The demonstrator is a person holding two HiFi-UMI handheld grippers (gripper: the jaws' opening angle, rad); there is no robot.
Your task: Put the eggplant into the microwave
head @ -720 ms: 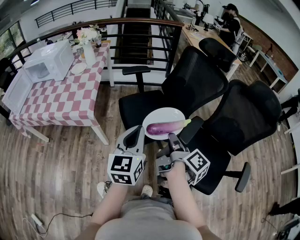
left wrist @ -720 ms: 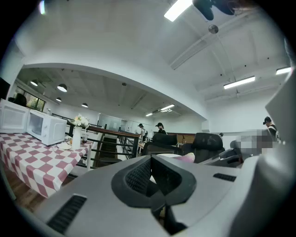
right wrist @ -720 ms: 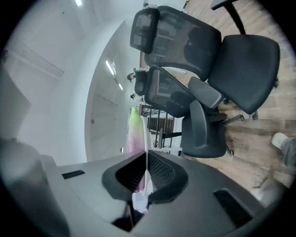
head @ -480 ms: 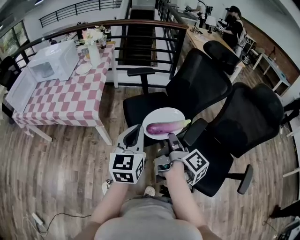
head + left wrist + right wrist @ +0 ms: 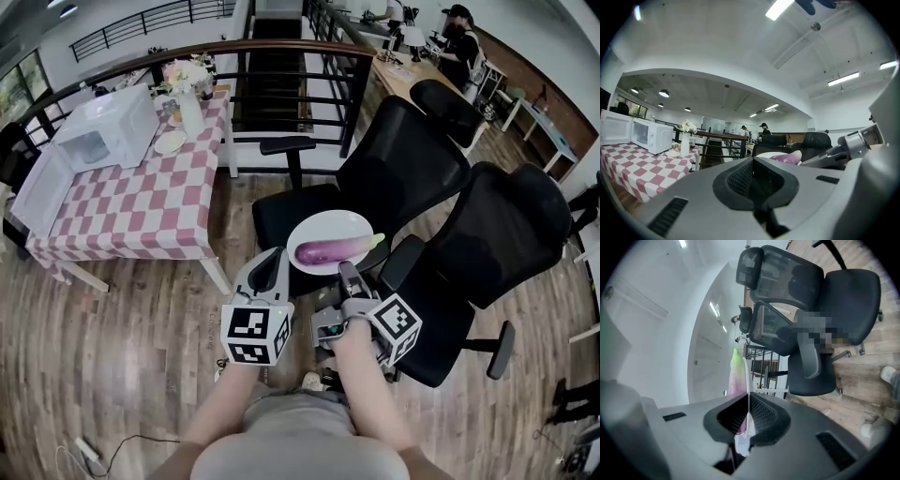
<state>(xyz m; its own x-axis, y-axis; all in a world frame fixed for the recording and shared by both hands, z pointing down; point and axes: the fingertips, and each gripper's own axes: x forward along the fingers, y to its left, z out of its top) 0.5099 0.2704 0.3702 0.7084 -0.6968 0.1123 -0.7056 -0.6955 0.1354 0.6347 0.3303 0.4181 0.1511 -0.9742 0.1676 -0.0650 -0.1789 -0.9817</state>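
Checked table [image 5: 141,206] well off bears microwave [image 5: 105,127], door open; right tongs [image 5: 347,271] pinch plate [image 5: 323,225] rim, eggplant [image 5: 328,250] aboard; left tongs [image 5: 273,256] seem closed, empty. I should carry it level.

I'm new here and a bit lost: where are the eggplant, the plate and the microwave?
eggplant [image 5: 330,249], head view, middle of its purple body.
plate [image 5: 328,225], head view, bare white part beside the eggplant.
microwave [image 5: 105,122], head view, its white casing.

purple eggplant [image 5: 330,249], white plate [image 5: 322,228], red-checked tablecloth [image 5: 141,208]
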